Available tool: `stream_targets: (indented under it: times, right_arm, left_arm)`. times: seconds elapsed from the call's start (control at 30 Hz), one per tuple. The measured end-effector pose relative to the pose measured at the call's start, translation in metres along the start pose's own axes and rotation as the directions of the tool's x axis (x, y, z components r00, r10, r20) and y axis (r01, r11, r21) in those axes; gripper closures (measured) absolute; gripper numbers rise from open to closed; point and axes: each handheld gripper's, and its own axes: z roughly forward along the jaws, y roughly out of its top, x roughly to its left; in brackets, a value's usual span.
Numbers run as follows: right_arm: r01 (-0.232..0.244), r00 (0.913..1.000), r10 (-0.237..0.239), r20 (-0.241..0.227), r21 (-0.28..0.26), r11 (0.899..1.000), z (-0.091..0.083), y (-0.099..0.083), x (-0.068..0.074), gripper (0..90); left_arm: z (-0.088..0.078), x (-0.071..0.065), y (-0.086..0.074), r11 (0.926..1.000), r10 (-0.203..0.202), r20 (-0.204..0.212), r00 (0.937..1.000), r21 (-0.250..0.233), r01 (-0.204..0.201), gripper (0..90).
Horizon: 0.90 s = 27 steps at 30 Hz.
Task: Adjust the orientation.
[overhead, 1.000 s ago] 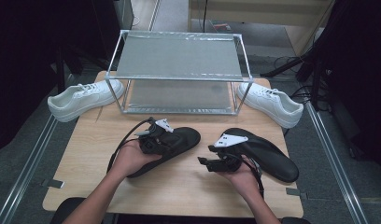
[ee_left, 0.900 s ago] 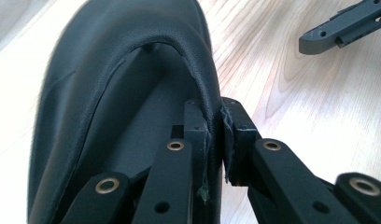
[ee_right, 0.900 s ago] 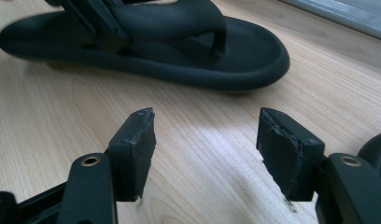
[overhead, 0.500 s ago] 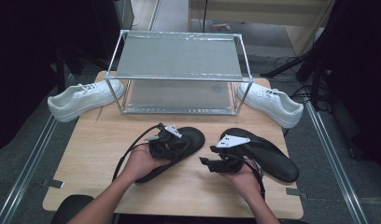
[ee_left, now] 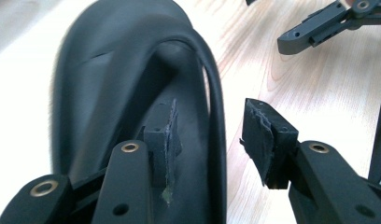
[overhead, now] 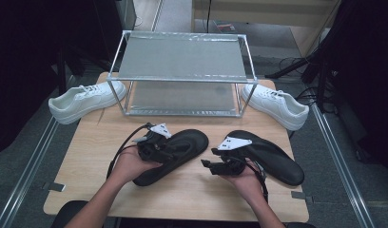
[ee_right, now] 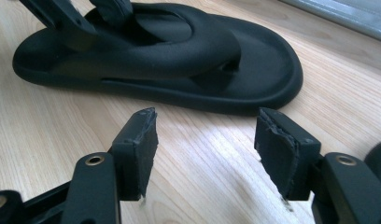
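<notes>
The left tongs (overhead: 170,145) have just been opening, their jaws apart around the left sandal's (overhead: 182,149) strap; the right tongs (overhead: 212,165) rest apart, low over the worktop (overhead: 92,156).

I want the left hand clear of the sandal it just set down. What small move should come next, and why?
Probably draw the left gripper straight back off the left sandal. Its jaws have just been opening, and the sandal's side edge sits between the pads without being pressed. The sandal lies flat on the table, so backing out should not drag it.
</notes>
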Motion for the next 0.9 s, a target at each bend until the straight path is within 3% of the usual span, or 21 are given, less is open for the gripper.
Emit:
stream_targets:
  times: [0.1,0.33,0.57,0.8,0.9]
  right_arm:
    - [0.012,0.9999,-0.012,-0.011,-0.002,1.0,0.003,0.003,0.001,41.5]
    - [0.034,0.999,-0.034,-0.031,0.001,0.999,0.012,0.01,0.006,43.5]
    - [0.051,0.9938,-0.05,-0.099,0.004,0.999,0.019,0.017,0.012,64.0]
    - [0.035,0.9887,-0.033,-0.146,0.013,0.999,0.026,0.023,0.02,89.1]
    - [0.029,0.9869,-0.029,-0.159,0.0,1.0,0.029,0.027,0.025,90.0]
  left_arm:
    - [-0.011,0.005,-0.007,0.9997,-0.008,0.005,1.0,-0.025,0.008,58.9]
    - [-0.031,0.021,-0.024,0.9958,-0.08,-0.03,0.9963,-0.046,0.079,67.0]
    - [-0.043,0.036,-0.043,0.9913,-0.131,-0.063,0.9895,-0.026,0.129,88.6]
    - [-0.046,0.052,-0.058,0.9888,-0.149,-0.11,0.9827,-0.013,0.149,89.9]
    - [-0.043,0.061,-0.064,0.9853,-0.171,-0.123,0.9776,-0.012,0.171,89.8]
